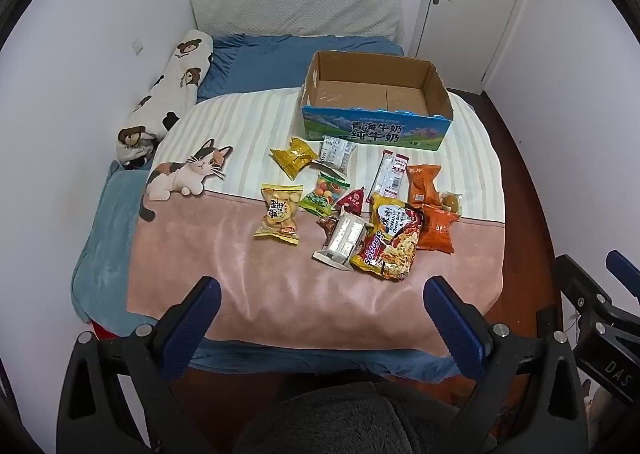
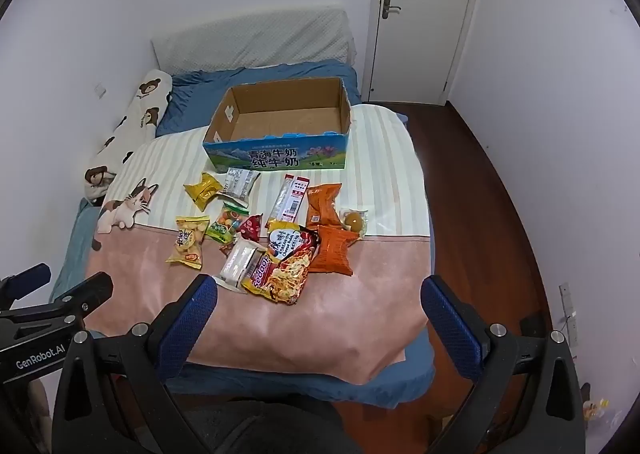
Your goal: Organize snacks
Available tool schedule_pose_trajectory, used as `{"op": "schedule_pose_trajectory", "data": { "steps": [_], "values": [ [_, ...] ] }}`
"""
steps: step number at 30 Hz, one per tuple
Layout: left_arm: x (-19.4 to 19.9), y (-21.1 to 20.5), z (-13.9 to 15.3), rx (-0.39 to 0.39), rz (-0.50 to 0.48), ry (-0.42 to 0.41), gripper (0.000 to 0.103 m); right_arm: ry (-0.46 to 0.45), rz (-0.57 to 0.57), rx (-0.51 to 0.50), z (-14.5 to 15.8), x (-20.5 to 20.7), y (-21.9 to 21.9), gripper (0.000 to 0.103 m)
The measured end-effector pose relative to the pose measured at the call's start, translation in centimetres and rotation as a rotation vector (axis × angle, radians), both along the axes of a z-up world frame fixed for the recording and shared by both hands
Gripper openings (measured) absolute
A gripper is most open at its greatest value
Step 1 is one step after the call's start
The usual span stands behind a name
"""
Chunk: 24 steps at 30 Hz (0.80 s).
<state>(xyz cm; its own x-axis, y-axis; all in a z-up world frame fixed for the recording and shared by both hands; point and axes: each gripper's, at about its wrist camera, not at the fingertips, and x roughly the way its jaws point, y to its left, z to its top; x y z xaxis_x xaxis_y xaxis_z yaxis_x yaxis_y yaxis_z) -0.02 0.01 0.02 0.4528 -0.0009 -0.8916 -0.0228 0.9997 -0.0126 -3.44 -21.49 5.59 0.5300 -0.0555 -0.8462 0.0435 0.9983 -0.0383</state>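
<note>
Hovering spread tools, left (image 1: 322, 296) and right (image 2: 320, 294), over "sedaap" noodle pack (image 1: 386, 244) near milk box (image 1: 376, 130)

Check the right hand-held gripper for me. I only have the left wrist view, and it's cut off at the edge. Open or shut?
Observer: The right hand-held gripper is open with nothing between its fingers. It hangs over the near end of the pink blanket, short of the noodle packet.
Operator: Anything on the floor on that side?
Observer: The wood floor is bare there. There is a wall socket low on the right wall.
</note>
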Motion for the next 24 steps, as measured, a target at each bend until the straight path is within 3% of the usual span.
{"op": "schedule_pose_trajectory", "data": {
  "steps": [24],
  "values": [
    [-0.02,0.02,0.62,-0.029,-0.014,-0.004,0.103,0.009,-0.012,0.017,-0.06,-0.04,0.12,0.103]
  ]
}}
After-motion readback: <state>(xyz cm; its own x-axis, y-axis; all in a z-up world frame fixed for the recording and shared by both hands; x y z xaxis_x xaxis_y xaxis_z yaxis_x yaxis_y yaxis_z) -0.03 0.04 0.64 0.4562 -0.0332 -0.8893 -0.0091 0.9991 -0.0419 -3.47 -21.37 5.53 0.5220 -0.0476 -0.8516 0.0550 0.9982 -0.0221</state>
